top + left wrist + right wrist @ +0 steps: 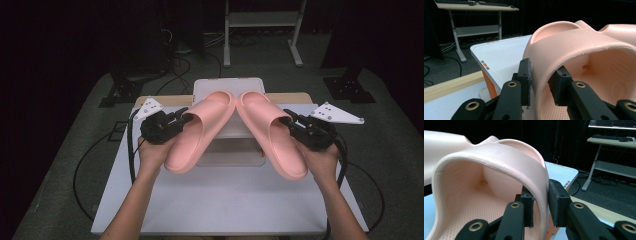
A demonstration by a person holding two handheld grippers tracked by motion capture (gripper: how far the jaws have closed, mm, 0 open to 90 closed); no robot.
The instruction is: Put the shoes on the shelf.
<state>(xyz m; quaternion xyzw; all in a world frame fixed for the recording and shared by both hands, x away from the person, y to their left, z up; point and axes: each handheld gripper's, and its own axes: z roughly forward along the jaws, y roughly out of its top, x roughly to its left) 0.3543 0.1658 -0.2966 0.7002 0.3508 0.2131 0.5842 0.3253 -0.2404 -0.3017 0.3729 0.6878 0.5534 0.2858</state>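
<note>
Two pink foam slides are held up above the table, toes meeting at the far side over a white box (227, 85). My left gripper (186, 118) is shut on the outer side of the left slide's (200, 131) strap. In the left gripper view that strap (574, 50) runs between the two black pads (526, 75), one outside and one inside. My right gripper (286, 120) is shut on the outer side of the right slide's (272, 132) strap. The right gripper view shows this strap (506, 157) pinched between its pads (557, 202).
The white box (499, 53) with an orange base stands on the white table (225, 200), under the slides. A wooden strip (290, 97) runs behind it. Cables trail off both sides of the table. A desk frame (262, 20) stands on the floor beyond.
</note>
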